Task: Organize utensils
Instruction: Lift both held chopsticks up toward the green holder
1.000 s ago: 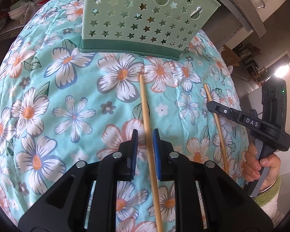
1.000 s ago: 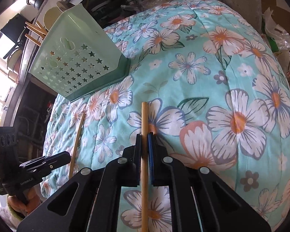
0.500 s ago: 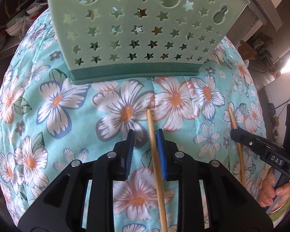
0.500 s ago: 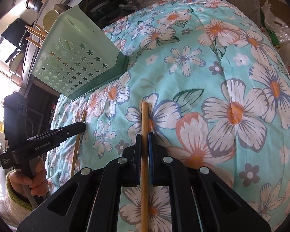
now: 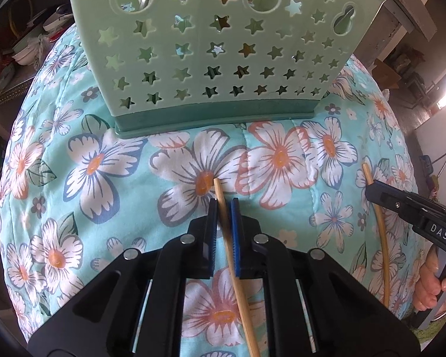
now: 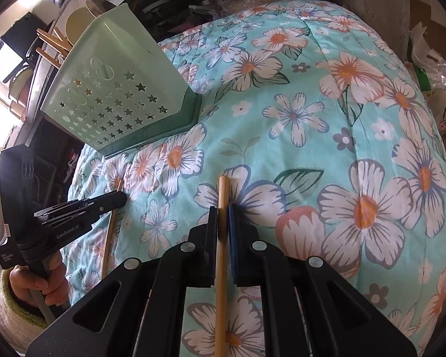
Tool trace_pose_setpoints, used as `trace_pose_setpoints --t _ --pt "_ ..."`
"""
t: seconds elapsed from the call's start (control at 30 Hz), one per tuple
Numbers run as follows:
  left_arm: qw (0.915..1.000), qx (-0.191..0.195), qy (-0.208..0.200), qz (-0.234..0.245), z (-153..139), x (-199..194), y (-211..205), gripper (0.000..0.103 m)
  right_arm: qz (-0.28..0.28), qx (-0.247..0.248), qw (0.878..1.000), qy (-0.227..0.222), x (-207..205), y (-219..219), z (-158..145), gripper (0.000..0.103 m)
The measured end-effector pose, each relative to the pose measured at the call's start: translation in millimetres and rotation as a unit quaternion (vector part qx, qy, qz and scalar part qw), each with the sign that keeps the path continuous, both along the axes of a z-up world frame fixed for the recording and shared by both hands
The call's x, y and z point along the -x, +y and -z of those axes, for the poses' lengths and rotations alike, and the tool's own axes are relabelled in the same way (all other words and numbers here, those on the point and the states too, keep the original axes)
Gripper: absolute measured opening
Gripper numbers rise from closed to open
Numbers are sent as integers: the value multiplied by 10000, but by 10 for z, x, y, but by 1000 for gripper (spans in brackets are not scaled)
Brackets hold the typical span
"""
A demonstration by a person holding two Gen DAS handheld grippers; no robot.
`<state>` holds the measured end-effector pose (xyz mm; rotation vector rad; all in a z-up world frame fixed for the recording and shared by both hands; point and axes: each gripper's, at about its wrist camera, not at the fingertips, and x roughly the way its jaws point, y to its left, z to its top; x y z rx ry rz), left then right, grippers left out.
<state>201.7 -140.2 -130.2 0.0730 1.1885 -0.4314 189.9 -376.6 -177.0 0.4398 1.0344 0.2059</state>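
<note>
Two chopsticks, one gripped by each hand

Left gripper (image 5: 223,205), jaws just closing, clamps the left chopstick (image 5: 236,270); right gripper (image 6: 223,212) clenches the right chopstick (image 6: 222,255); both lie on the floral quilt (image 5: 104,178), probably bound for the green holder (image 5: 217,50) beyond.

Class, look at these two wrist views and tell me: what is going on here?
A person holds a gripper in each hand over a floral quilt. The left gripper has just been closing on one wooden chopstick; the right gripper is shut on another chopstick. Both chopsticks lie on the quilt. The green utensil holder stands ahead, with utensils already in it.
</note>
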Motion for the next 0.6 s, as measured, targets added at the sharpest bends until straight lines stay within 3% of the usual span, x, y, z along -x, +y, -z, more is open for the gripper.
trace_pose_setpoints --t 0.23,0.6 --pt "9991 385 -158 -68 -96 108 310 6 130 -12 9999 19 -76 -3 38 8" --pt "9942 863 -645 3 -689 349 615 5 162 -54 9998 -49 -109 6 0 7"
